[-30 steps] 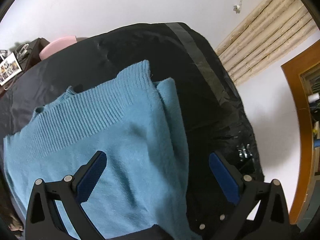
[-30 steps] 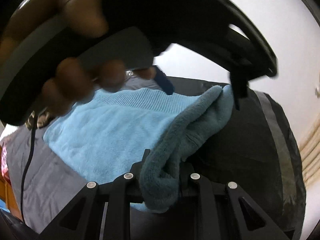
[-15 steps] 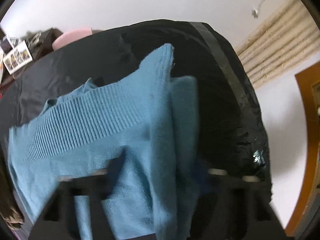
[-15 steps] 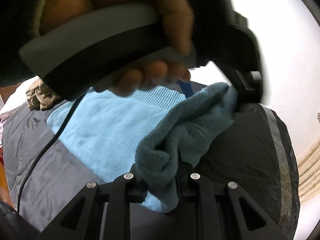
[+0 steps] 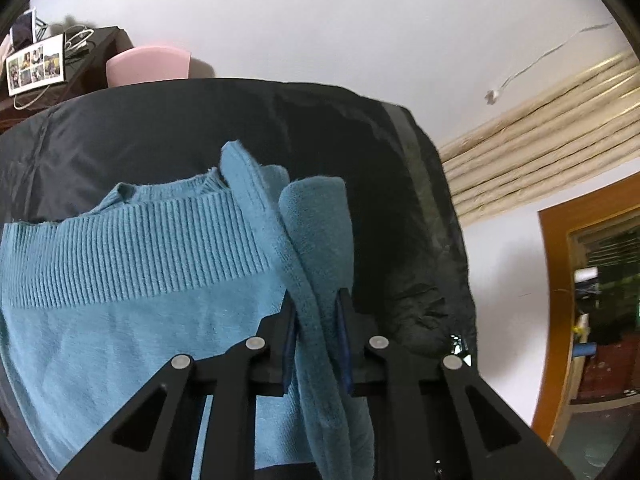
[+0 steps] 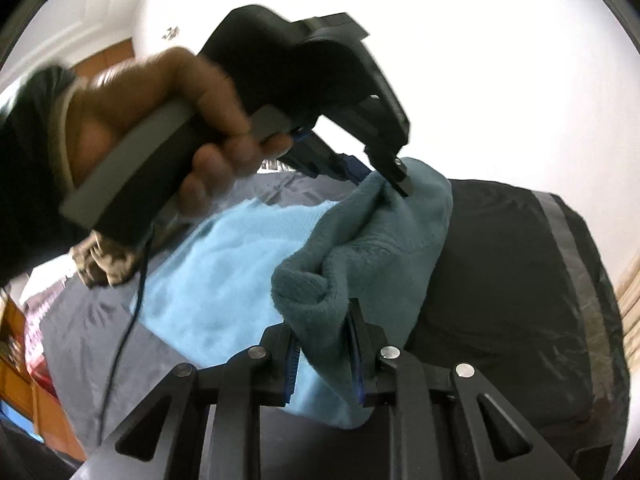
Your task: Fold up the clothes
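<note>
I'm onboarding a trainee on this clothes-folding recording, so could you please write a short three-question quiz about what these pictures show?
1. True or false: the left tongs are shut on the blue sweater.
2. Multiple choice: what does the sweater lie on? A) a bare wooden floor B) a dark cover C) a glass table
3. Short answer: what do the right tongs grip?

Key:
1. True; a raised fold of the sweater's side runs between their blue pads.
2. B.
3. A bunched edge of the same blue sweater, lifted off the cover.
</note>
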Demonstrator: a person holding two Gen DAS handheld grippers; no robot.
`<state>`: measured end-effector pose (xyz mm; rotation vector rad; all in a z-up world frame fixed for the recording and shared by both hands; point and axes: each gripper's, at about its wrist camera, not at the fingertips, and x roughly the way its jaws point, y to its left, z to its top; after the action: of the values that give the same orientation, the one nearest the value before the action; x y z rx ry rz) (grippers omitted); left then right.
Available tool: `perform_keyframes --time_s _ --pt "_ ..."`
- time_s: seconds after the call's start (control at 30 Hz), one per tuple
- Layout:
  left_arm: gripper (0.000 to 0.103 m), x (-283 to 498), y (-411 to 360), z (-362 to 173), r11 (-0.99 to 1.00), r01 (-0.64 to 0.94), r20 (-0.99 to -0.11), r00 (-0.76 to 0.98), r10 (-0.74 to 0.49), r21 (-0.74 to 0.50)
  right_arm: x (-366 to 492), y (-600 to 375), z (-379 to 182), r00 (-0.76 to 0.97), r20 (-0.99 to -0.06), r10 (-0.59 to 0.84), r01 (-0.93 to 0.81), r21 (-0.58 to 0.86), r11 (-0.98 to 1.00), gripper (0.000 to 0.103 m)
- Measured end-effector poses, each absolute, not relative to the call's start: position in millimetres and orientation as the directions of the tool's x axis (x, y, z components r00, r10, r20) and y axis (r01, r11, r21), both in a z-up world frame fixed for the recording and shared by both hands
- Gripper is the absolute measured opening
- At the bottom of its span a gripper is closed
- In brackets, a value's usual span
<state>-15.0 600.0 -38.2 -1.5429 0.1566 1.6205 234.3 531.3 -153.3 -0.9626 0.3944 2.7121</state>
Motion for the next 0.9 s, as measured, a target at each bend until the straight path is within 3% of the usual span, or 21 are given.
perform_keyframes --time_s 0.33,0.4,0.47,0.5,0.67,0.7,0.77,0.8,0.9 --pt "0.020 -45 576 -86 -0.558 -0.508 -0.747 0.333 0.575 -0.656 221 527 -170 -0.693 -0.695 0.192 -0.400 0.150 -0.904 0.023" --pt "0.035 -46 577 -94 -0.535 -0.505 -0.729 0.361 0.582 -0.677 220 527 -171 -0.678 -0.704 0.211 -0.421 0.137 -0.897 0.023" --pt "0.078 -45 580 -100 -0.525 -0.516 -0.730 0.371 0.575 -0.676 219 527 -172 -0.664 -0.712 0.230 -0.441 0.124 -0.889 0.023" --pt "0.083 -44 582 -104 -0.521 -0.513 -0.725 0.380 0.574 -0.682 218 527 -173 -0.656 -0.716 0.239 -0.451 0.117 -0.885 0.023" --pt "0.078 -41 592 -122 -0.502 -0.474 -0.688 0.435 0.581 -0.724 218 525 -168 -0.632 -0.727 0.266 -0.483 0.102 -0.869 0.023" --pt "0.072 -40 595 -124 -0.498 -0.471 -0.683 0.446 0.578 -0.728 219 524 -167 -0.629 -0.729 0.270 -0.487 0.099 -0.868 0.023" --pt "0.035 -40 599 -126 -0.500 -0.458 -0.677 0.460 0.574 -0.735 221 519 -164 -0.622 -0.733 0.276 -0.491 0.091 -0.866 0.023" --pt "0.027 -41 599 -125 -0.504 -0.457 -0.680 0.458 0.573 -0.733 222 515 -162 -0.619 -0.735 0.278 -0.492 0.087 -0.866 0.023" --pt "0.021 -44 596 -118 -0.505 -0.471 -0.689 0.439 0.576 -0.723 222 511 -158 -0.618 -0.733 0.285 -0.487 0.073 -0.870 0.023"
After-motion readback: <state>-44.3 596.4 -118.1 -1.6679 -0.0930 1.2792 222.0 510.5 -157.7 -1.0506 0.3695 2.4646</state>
